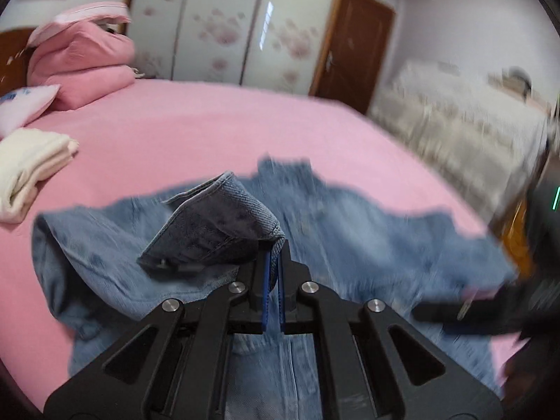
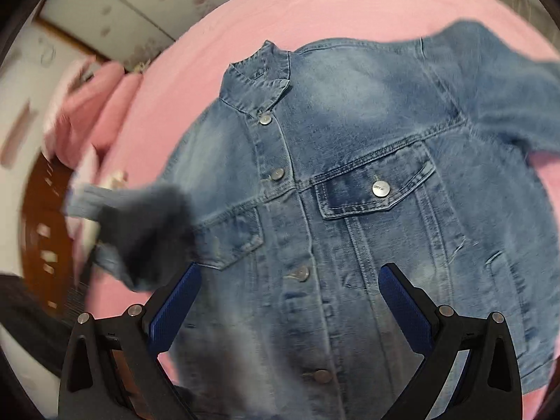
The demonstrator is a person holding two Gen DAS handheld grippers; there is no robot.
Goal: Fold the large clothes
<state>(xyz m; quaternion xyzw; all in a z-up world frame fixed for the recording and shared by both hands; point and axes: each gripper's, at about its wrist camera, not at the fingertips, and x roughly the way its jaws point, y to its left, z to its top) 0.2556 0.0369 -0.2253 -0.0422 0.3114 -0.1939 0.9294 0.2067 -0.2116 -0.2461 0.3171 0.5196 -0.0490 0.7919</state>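
Observation:
A blue denim jacket (image 2: pixel 350 161) lies front up and buttoned on the pink bed sheet (image 2: pixel 315 3), collar (image 2: pixel 259 73) pointing away. My left gripper (image 1: pixel 274 249) is shut on the jacket's sleeve cuff (image 1: pixel 217 224), which hangs lifted and folded over above the jacket body (image 1: pixel 367 241). In the right wrist view that lifted sleeve (image 2: pixel 136 231) shows as a blurred shape at the left. My right gripper (image 2: pixel 291 267) hovers open over the jacket's lower front with nothing between its fingers. The jacket's other sleeve (image 2: pixel 507 87) spreads to the right.
On the bed (image 1: pixel 210 129), a folded pink quilt (image 1: pixel 84 59), a pale pillow (image 1: pixel 24 105) and a folded cream towel (image 1: pixel 28 171) sit at the far left. A flowered wardrobe (image 1: pixel 227 24) and a brown door (image 1: pixel 353 45) stand behind, with cloth-covered furniture (image 1: pixel 455 133) at the right.

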